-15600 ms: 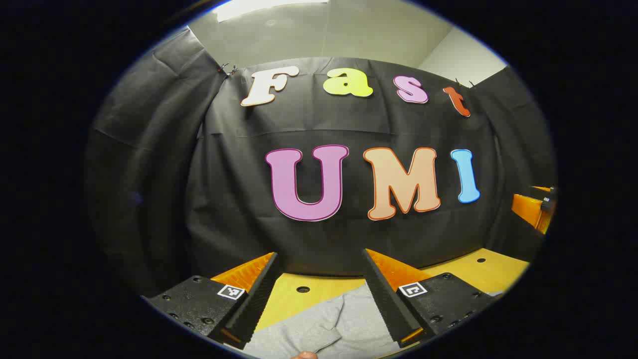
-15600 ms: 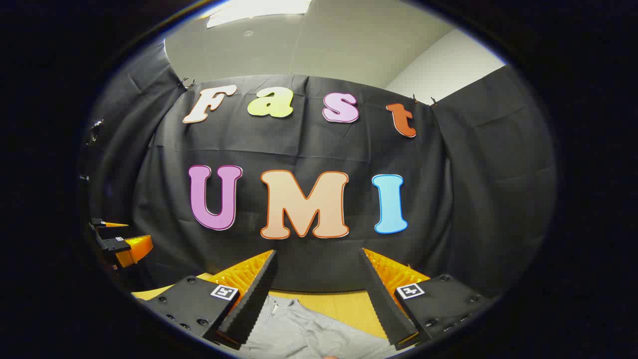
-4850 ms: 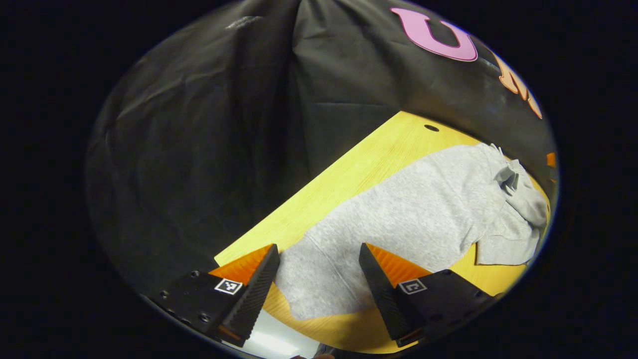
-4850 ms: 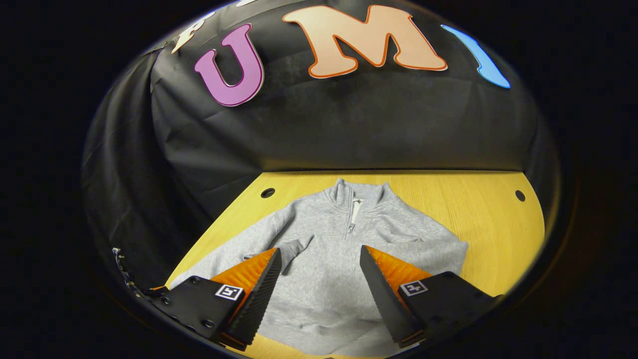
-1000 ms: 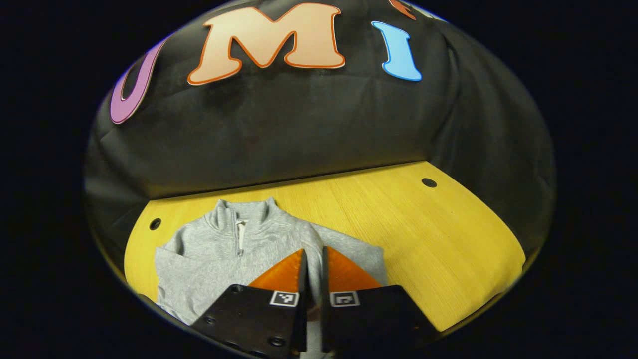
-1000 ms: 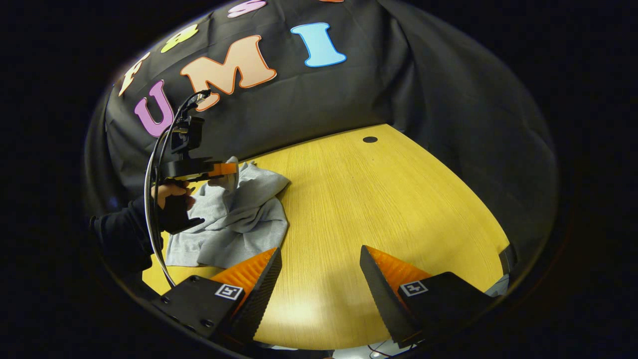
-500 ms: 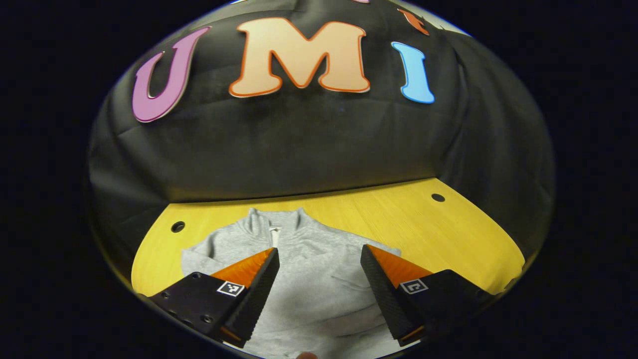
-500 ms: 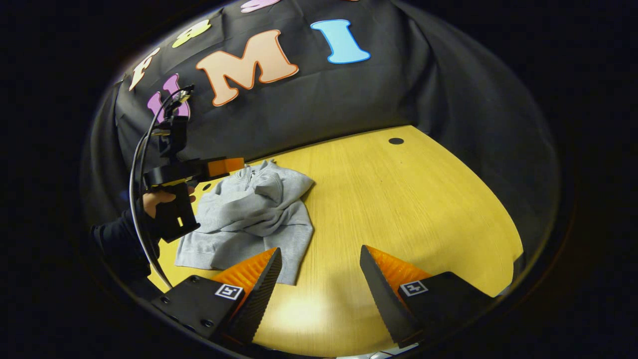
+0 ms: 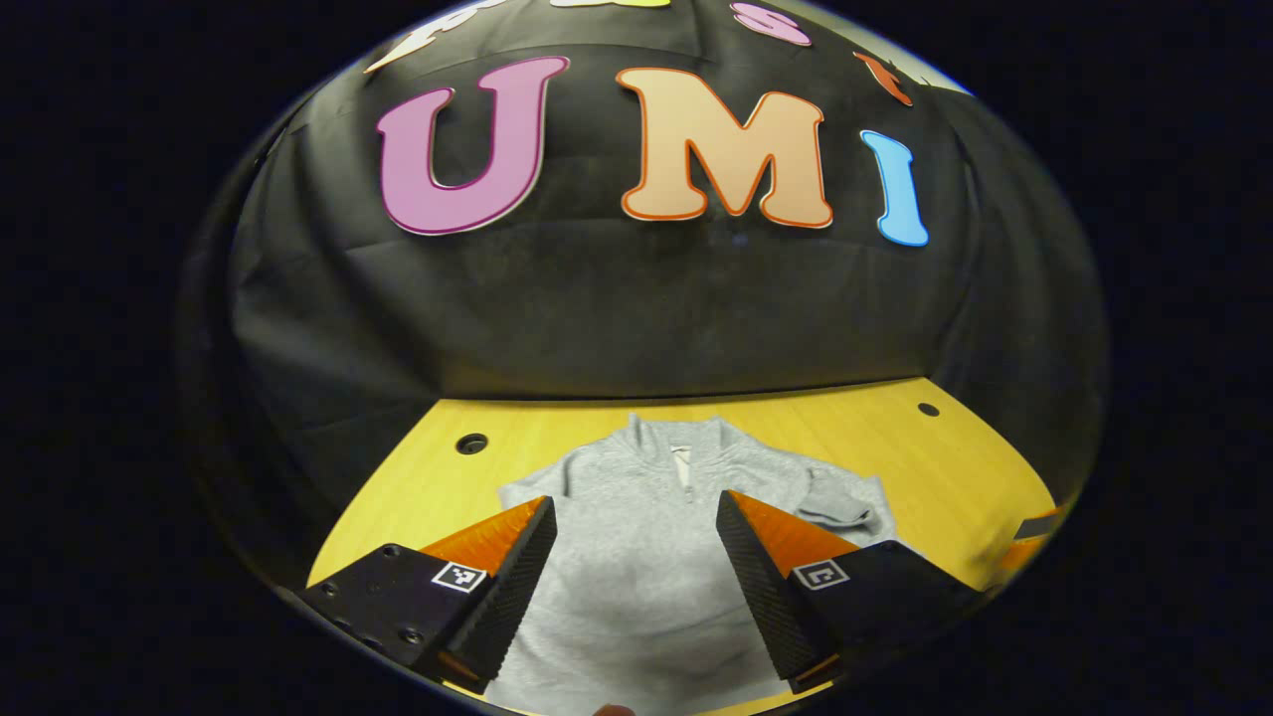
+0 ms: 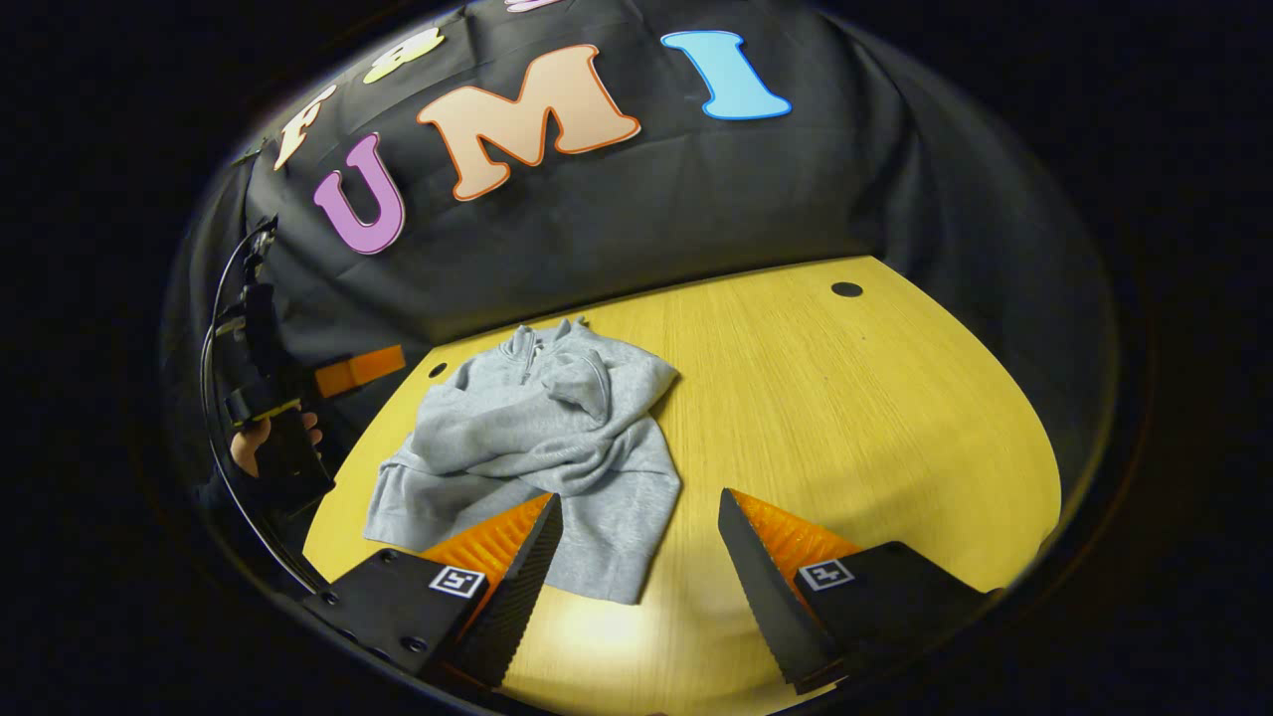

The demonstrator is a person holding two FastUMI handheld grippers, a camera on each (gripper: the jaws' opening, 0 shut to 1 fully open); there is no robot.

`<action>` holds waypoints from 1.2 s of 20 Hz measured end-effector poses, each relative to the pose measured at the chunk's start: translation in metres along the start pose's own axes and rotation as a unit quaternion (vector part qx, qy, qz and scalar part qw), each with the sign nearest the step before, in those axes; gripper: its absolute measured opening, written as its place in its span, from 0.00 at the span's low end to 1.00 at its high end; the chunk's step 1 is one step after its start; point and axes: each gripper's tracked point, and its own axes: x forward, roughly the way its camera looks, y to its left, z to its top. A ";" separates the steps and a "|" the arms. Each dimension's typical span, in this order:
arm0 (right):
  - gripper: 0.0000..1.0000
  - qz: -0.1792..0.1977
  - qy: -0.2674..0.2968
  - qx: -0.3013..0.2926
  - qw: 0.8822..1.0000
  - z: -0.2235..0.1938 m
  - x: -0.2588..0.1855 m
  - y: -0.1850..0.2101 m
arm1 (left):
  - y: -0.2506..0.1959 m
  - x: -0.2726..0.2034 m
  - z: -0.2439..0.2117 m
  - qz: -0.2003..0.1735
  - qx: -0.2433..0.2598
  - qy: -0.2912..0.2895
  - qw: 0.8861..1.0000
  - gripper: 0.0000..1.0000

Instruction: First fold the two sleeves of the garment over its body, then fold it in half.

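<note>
Both sleeves lie folded; your left gripper point(image 9: 632, 562), jaws spread and empty, hangs nearest over the garment point(image 10: 537, 447), whose collar-to-hem axis runs toward the table's point(image 10: 845, 418) far edge.

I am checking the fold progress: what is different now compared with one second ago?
The left gripper, shut on the sweater's sleeve one second ago, has opened, dropped the sleeve across the body and pulled back toward the person. The right gripper stays open above the yellow table, holding nothing. The sweater's collar remains toward the wall.
</note>
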 end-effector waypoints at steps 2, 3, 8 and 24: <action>0.98 0.000 0.004 -0.008 1.000 -0.005 0.007 0.006 | 0.027 -0.012 -0.011 0.019 0.001 0.008 1.000 0.95; 0.98 -0.003 0.007 -0.012 1.000 -0.007 0.009 0.008 | 0.041 -0.018 -0.019 0.028 -0.005 0.016 0.999 0.95; 0.98 -0.021 0.022 -0.023 0.999 -0.019 0.023 0.014 | 0.078 -0.044 -0.056 0.050 -0.056 0.047 0.996 0.95; 0.95 -0.077 0.075 -0.053 0.993 -0.073 0.052 0.012 | 0.092 -0.086 -0.198 0.065 -0.075 0.172 0.980 0.96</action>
